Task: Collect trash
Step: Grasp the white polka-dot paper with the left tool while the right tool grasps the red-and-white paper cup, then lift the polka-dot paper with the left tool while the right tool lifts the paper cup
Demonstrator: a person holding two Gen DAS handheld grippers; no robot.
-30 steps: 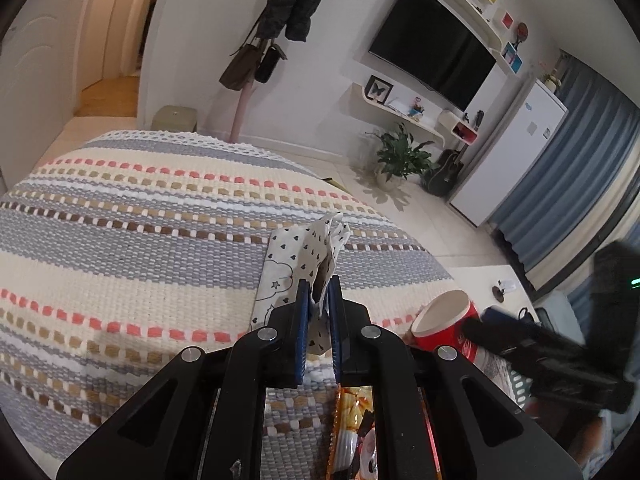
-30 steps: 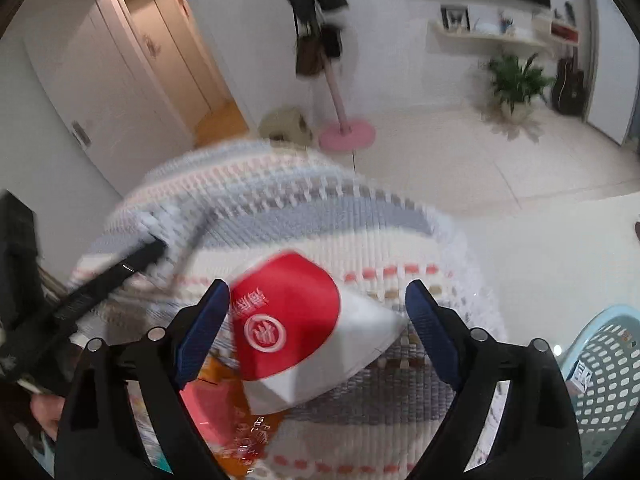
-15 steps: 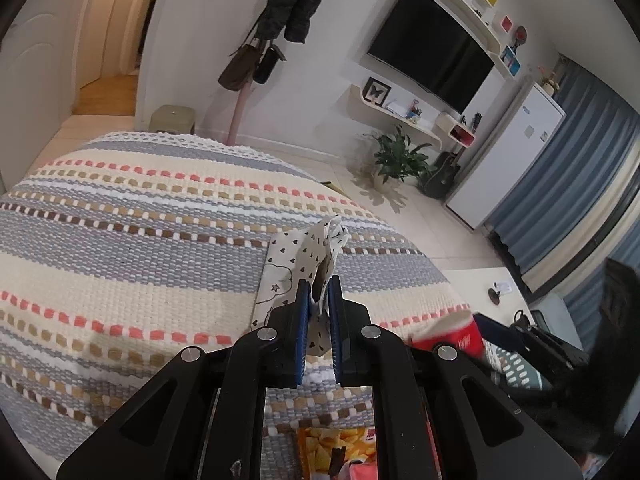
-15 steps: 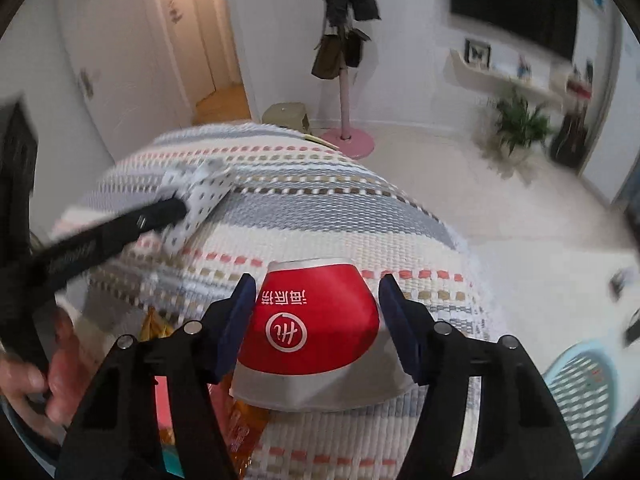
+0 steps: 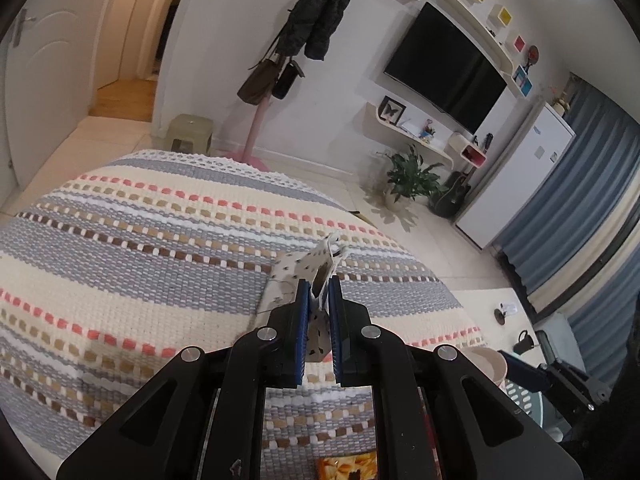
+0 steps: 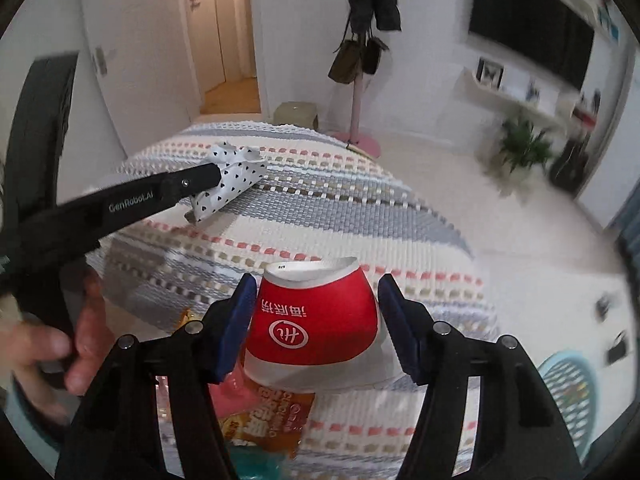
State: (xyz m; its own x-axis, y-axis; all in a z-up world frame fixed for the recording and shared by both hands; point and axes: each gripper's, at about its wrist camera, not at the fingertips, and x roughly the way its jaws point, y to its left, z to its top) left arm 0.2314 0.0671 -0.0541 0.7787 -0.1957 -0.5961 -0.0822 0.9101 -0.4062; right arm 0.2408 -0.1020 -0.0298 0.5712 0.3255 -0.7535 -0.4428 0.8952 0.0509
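Both grippers held trash above the striped woven cloth point(image 5: 132, 248).

The left gripper point(image 5: 319, 292) was clamped on a crumpled white paper wrapper point(image 6: 232, 178) with small black hearts, lifted off the cloth. The right gripper point(image 6: 316, 304) gripped an upside-down red paper cup point(image 6: 314, 328) between its blue pads; no gap showed at either pad. An orange snack packet point(image 6: 272, 420) lay beneath it.

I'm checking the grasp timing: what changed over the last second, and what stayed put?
The right claw has just been closing around the red paper cup, taking hold of it and lifting it clear of the striped cloth. The left claw stayed clamped on the dotted paper wrapper. Snack packets remain below.
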